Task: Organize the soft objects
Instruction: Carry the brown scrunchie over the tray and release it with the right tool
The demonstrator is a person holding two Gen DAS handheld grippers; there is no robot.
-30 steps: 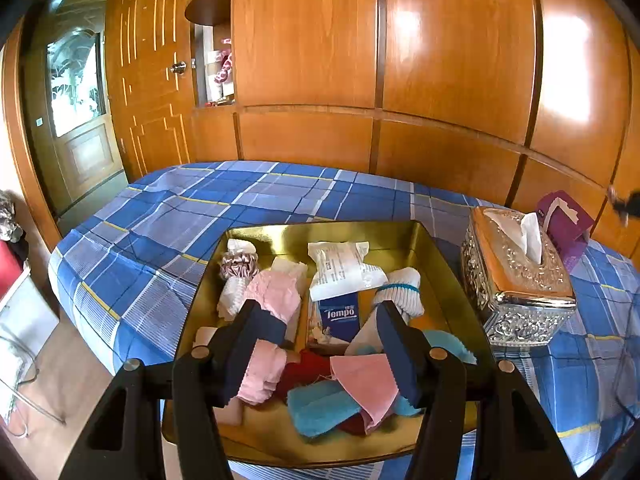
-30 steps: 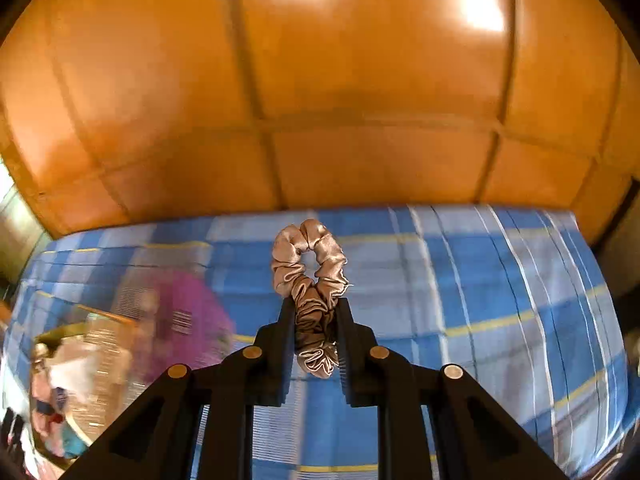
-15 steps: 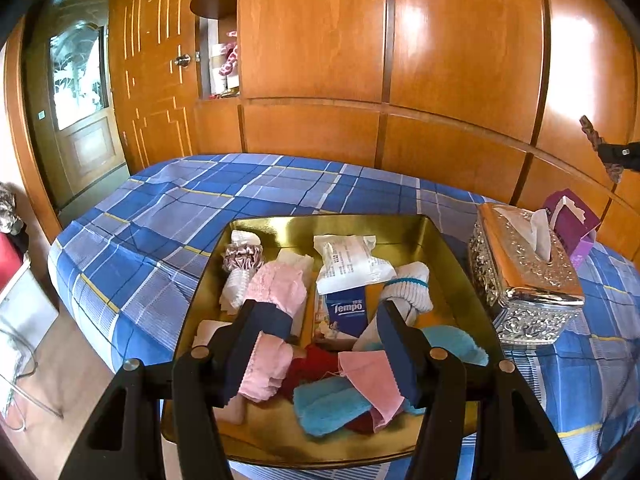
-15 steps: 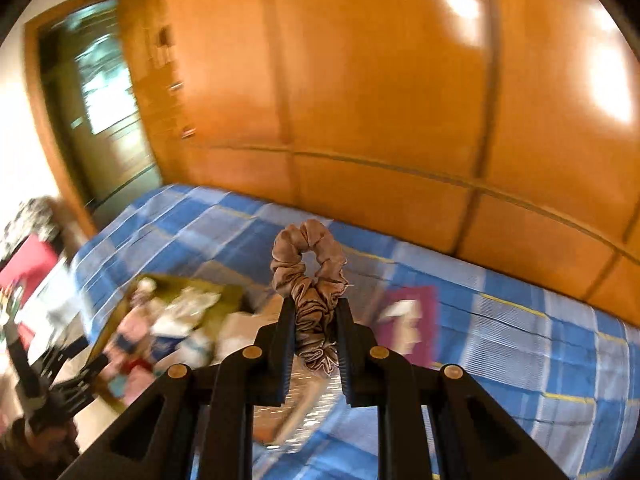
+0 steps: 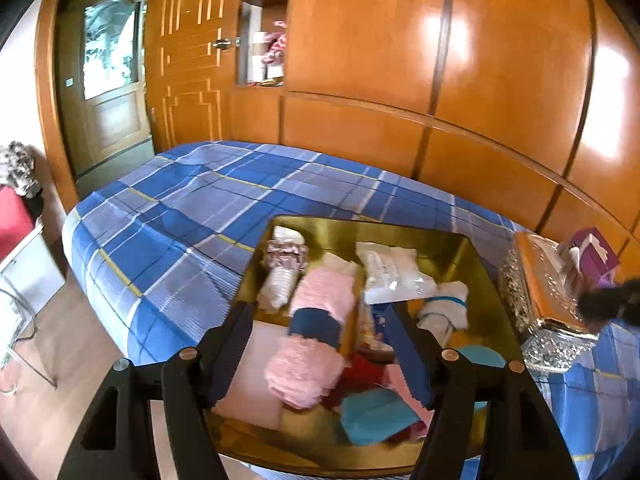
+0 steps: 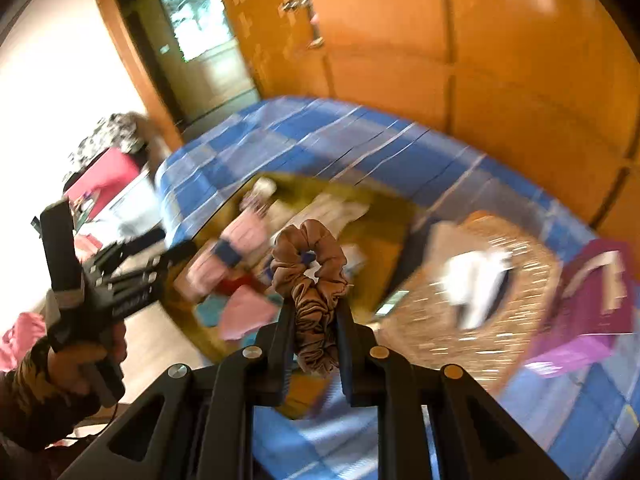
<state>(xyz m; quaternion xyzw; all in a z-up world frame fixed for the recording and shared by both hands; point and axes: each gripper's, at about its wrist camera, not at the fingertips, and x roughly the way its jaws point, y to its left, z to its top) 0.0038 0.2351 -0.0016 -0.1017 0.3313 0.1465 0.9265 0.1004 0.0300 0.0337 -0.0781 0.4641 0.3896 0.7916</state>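
Between right fingers [image 6: 347, 344] only — scrunchie [image 6: 310, 276].

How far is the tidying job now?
Done: several soft items lie in the gold metal tray. In hand: the right gripper holds a brown satin scrunchie above the tray. Left: release it there; the left gripper is open, empty.
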